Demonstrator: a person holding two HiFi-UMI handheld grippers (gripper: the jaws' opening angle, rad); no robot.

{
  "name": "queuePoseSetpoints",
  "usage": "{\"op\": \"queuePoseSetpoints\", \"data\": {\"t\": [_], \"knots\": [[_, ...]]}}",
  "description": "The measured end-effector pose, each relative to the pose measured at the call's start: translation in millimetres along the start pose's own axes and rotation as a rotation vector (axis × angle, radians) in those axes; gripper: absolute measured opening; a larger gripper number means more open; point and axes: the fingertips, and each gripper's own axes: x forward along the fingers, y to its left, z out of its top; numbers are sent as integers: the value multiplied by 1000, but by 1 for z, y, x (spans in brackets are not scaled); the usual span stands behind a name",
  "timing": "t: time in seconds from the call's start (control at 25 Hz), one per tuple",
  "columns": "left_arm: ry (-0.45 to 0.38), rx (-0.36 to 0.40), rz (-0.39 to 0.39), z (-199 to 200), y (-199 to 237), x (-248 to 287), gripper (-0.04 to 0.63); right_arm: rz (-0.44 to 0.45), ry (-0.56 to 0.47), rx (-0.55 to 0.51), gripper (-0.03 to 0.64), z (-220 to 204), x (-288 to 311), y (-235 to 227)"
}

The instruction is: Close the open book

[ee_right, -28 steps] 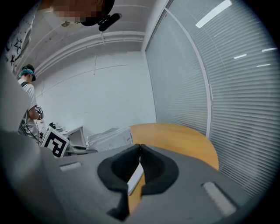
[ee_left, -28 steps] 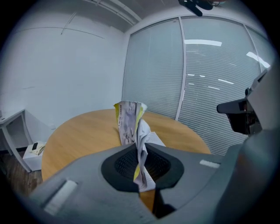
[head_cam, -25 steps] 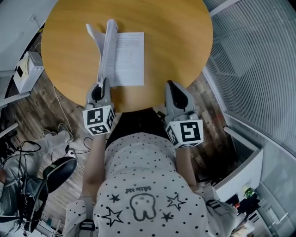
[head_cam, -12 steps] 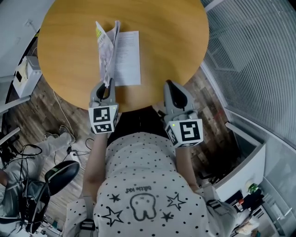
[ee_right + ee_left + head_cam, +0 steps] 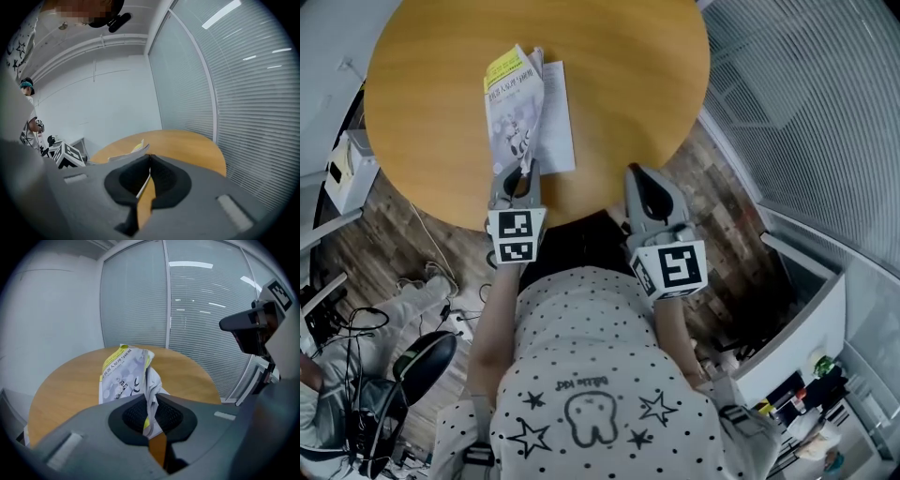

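Wooden table (image 5: 623, 84), left gripper (image 5: 518, 176) jaws clamped on book (image 5: 514, 103), right gripper (image 5: 640, 174) jaws together

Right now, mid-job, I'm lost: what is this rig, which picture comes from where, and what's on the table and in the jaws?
There is no robot here. A person holds a two-jaw gripper in each hand. The top-down picture comes from a camera on the person's head. The other two come from cameras riding on each gripper, looking along its jaws. On the round table lies one book, partly folded over, with its yellow-and-white cover raised. The left gripper is shut on the book's near edge. The right gripper is shut and empty, at the table's near edge.
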Motion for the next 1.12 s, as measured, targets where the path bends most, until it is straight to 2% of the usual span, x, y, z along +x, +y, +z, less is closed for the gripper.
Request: {"op": "queuePoseSetpoints", "data": {"t": [0.2, 0.48, 0.92, 1.12], "knots": [[33, 17, -36, -8, 17, 16, 32, -10, 10, 6, 5, 1, 19, 14], [94, 63, -80, -18, 7, 34, 44, -38, 14, 19, 5, 2, 19, 5], [146, 68, -113, -35, -1, 54, 58, -48, 22, 26, 5, -1, 23, 0], [154, 42, -139, -40, -3, 60, 67, -38, 15, 22, 5, 2, 26, 6]]}}
